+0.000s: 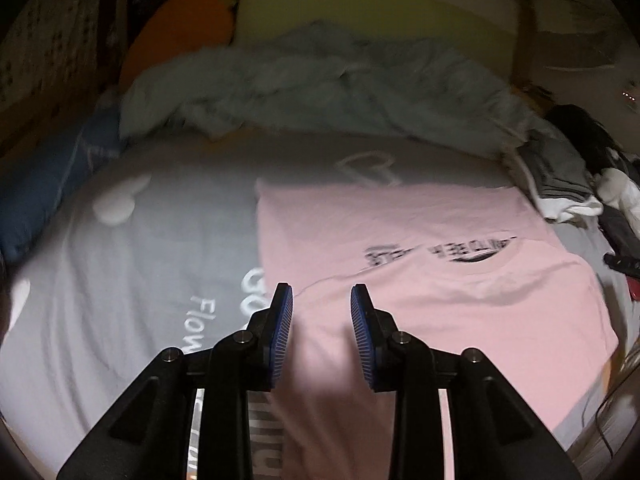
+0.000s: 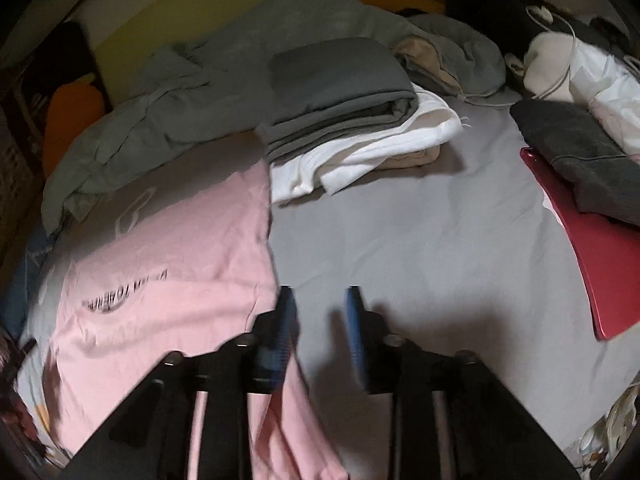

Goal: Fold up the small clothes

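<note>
Pink T-shirt [image 1: 420,248] spread flat on grey bedsheet [image 1: 132,264], print side up, near part already doubled over toward the printed text.

Far left, left wrist view: blue pillow [image 1: 44,196] at the bed edge, orange cushion [image 1: 180,32] beyond it, rumpled grey-blue blanket [image 1: 300,80] bunched along the far side. White lettering on the sheet just left of the shirt's left edge.

Left gripper [image 1: 322,300] poised over the shirt's near left part, blue pads [image 1: 282,332] moderately apart, nothing between them; contact with the cloth cannot be told.

Further right, right wrist view: right gripper [image 2: 318,308] at the shirt's right edge [image 2: 264,240], fingers moderately apart and empty, left finger over pink cloth, right finger over bare sheet. Blurred, so exact height above the fabric unclear.

Far centre: stack of folded clothes [image 2: 340,108], dark grey on top of white, just beyond the shirt's far right corner. Far right: red board [image 2: 596,264] with a dark grey garment [image 2: 580,152] lying on it, well apart from the shirt.

Likely risks from here: pinching both shirt and bedsheet together, since the sheet is soft and lies directly underneath, dragging the whole layout on lifting. Catching only the top layer of the doubled part, undoing the earlier crease. Uneven lift between the two sides, skewing the fold line. Carrying the fold too far, pushing into the folded stack.
</note>
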